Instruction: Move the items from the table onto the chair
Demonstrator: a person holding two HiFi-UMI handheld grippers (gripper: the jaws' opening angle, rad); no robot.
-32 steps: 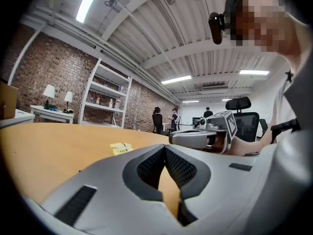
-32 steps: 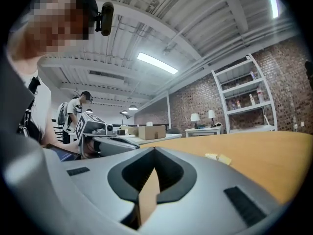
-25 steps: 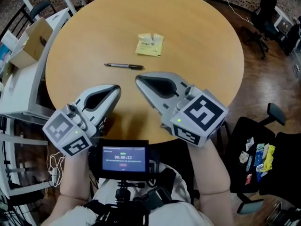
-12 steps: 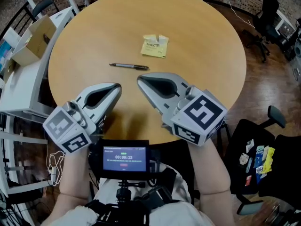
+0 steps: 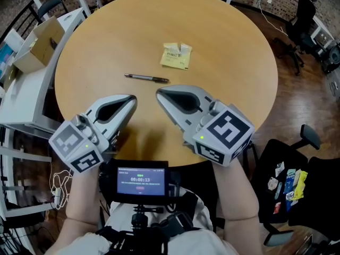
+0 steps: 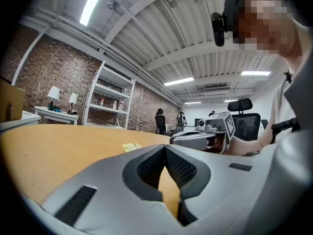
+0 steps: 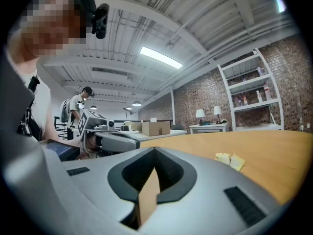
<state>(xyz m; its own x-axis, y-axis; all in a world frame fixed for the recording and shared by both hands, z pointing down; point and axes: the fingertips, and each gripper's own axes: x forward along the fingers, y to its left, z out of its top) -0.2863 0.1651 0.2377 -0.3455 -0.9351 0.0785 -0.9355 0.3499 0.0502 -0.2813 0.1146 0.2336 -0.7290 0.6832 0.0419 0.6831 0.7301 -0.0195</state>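
A yellow sticky-note pad [image 5: 176, 56] and a dark pen [image 5: 147, 78] lie on the round wooden table [image 5: 223, 31]. Both grippers hover over the table's near edge, pointing level toward the pen. My left gripper [image 5: 132, 99] is shut and empty, and in its own view the tips [image 6: 165, 148] meet, with the notes [image 6: 130, 146] far off. My right gripper [image 5: 159, 93] is shut and empty too, its tips [image 7: 154, 151] together and the notes [image 7: 230, 160] to its right. A black chair [image 5: 276, 147] at lower right holds several small packets [image 5: 289, 182].
A cardboard box [image 5: 37, 44] sits on a white side table [image 5: 21, 100] to the left. Another black office chair [image 5: 300, 15] stands at the upper right on the wooden floor. A small screen [image 5: 141, 179] is mounted at the person's chest.
Neither gripper has moved, and the pen and notes lie where they were. Only the head view has shifted a little.
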